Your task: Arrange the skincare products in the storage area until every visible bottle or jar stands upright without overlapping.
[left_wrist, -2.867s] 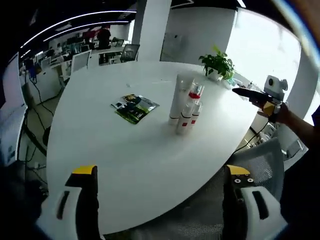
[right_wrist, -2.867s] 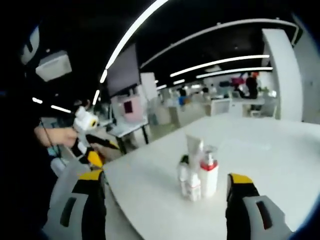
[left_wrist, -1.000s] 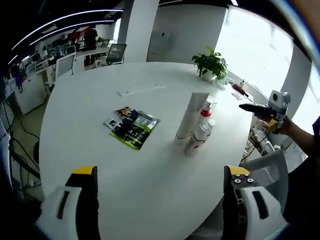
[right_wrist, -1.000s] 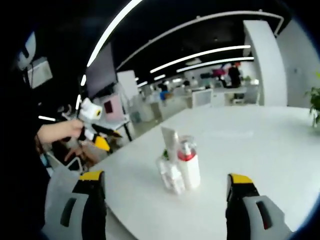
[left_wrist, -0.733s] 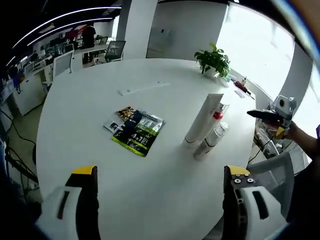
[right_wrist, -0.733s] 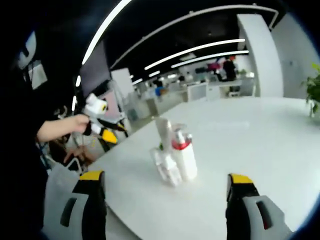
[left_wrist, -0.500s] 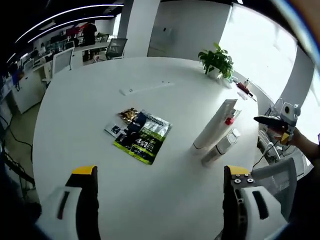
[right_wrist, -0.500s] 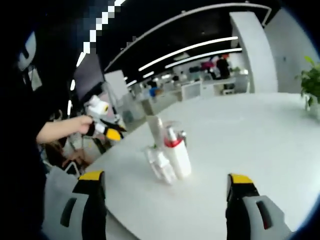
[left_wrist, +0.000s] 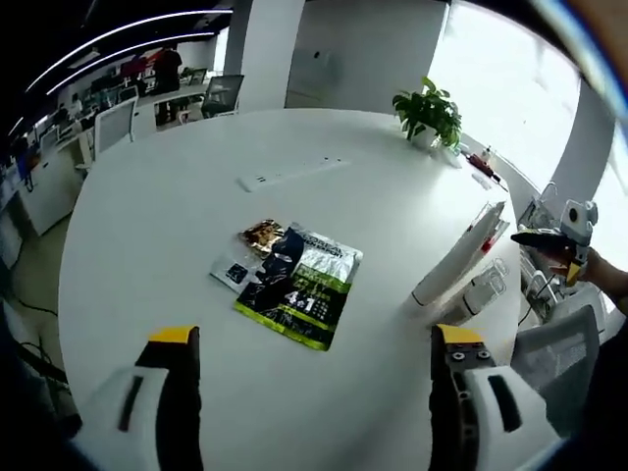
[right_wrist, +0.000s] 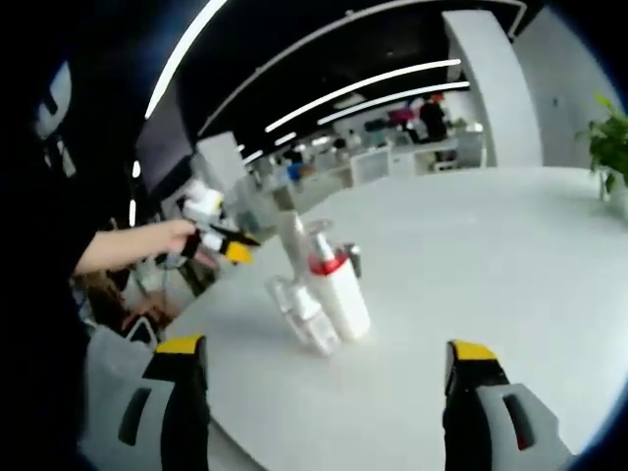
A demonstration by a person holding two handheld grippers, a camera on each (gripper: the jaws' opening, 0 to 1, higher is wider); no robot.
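A cluster of skincare products stands together on the white round table (left_wrist: 177,245). In the right gripper view I see a white pump bottle with a red collar (right_wrist: 340,287), a tall white tube (right_wrist: 291,243) behind it, a clear jar (right_wrist: 325,234) and a small clear bottle (right_wrist: 300,316) in front. The left gripper view shows the tube (left_wrist: 457,258) and a clear bottle (left_wrist: 486,287) at the table's right edge. My left gripper (left_wrist: 314,388) is open over the table, well short of the cluster. My right gripper (right_wrist: 324,388) is open and holds nothing, facing the cluster from a distance.
A green and black sachet pack (left_wrist: 299,285) lies flat mid-table beside smaller packets (left_wrist: 257,237). A white power strip (left_wrist: 292,174) and a potted plant (left_wrist: 430,113) sit farther back. A hand holds the left gripper (right_wrist: 214,238) beyond the table's edge. Office desks and chairs surround the table.
Both views have shifted with the hands: the left view has closed in on the sachet pack, the cluster sliding to its right edge. Nothing on the table has moved.
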